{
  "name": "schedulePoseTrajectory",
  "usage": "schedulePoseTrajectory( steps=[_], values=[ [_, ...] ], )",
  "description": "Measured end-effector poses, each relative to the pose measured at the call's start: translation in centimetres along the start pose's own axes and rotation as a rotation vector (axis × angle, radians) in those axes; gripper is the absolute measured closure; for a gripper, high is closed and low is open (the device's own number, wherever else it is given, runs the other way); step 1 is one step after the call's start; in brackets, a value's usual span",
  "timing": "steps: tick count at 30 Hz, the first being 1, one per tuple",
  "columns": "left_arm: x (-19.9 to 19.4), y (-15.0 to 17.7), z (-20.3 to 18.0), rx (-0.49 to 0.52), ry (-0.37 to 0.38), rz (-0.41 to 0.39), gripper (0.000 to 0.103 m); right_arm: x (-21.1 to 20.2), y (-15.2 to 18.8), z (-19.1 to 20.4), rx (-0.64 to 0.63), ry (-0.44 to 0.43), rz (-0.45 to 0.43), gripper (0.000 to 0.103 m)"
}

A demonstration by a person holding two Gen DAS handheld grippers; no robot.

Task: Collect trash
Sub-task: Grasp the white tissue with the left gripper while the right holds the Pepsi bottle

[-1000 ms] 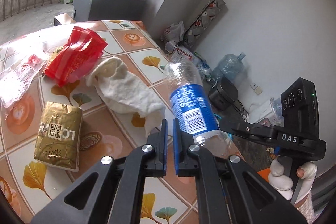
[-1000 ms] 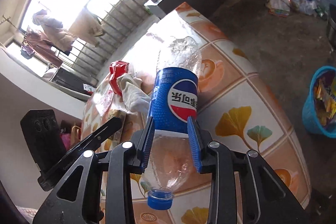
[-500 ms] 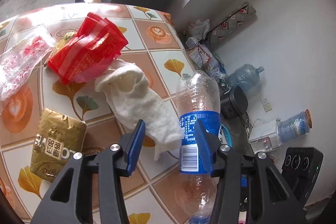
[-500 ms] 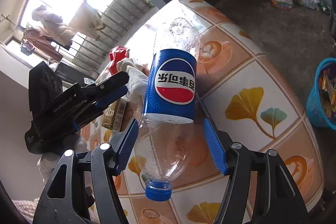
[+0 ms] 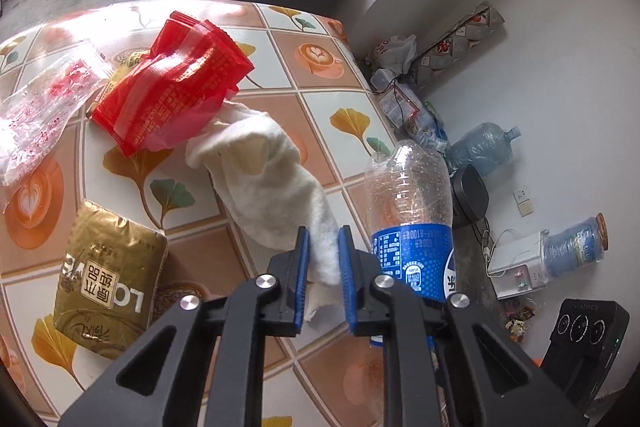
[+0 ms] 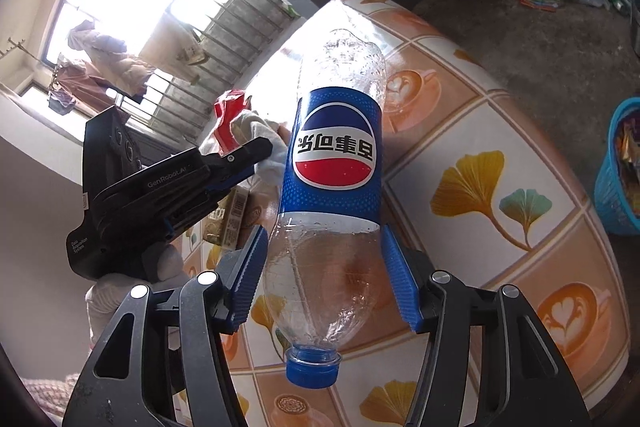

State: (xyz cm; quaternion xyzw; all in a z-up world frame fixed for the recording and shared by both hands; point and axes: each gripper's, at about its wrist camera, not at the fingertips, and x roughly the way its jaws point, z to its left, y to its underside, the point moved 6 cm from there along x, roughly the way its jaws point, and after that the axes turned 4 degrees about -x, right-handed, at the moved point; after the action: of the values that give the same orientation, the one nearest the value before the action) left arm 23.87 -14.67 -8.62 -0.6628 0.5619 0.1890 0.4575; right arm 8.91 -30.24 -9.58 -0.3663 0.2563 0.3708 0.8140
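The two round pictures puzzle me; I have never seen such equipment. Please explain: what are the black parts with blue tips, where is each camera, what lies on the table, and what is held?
There is no robot here. A person holds one hand-held gripper in each hand, and a wide-angle camera on each looks forward along its two fingers.

The left wrist view shows the left hand-held gripper. Its jaws have just been closing and now pinch the end of a white cloth. The tiled table also carries a red packet, a gold packet and a clear wrapper.

The right wrist view shows the right hand-held gripper. Its jaws have also just been closing, and its pads seem to touch both sides of a plastic bottle, whose cap points toward the camera.
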Motion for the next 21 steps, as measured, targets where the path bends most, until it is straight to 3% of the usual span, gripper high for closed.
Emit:
schedulePoseTrajectory(
  steps=[4,8,11,13,16,19,21],
  values=[
    [-1.6,1.4,-0.9,0.094,0.024,0.022,0.091,-1.2,0.1,-0.6,-0.011,0.035,-0.013,0.049],
    [-3.7,3.9,-2.1,0.18,0.109,0.093,0.091,-1.8,0.5,-0.8,-0.017,0.047,-0.017,0.049],
    [-5.4,6.1,-3.3,0.235,0.216,0.15,0.091,-2.0,0.6,-1.0,-0.009,0.047,-0.018,0.049],
    [-5.9,7.4,-3.2,0.247,0.238,0.184,0.091,-2.0,0.6,-1.0,-0.006,0.048,-0.021,0.049],
    [-5.0,8.7,-1.2,0.268,0.118,0.2,0.09,-1.8,0.5,-0.9,-0.004,0.047,-0.02,0.049],
    [-4.3,9.3,1.1,0.3,-0.054,0.186,0.079,-1.6,0.4,-0.7,-0.01,0.049,-0.016,0.049],
    [-4.4,9.2,1.8,0.314,-0.09,0.168,0.072,-1.6,0.5,-0.7,-0.017,0.053,-0.015,0.049]
  ],
)
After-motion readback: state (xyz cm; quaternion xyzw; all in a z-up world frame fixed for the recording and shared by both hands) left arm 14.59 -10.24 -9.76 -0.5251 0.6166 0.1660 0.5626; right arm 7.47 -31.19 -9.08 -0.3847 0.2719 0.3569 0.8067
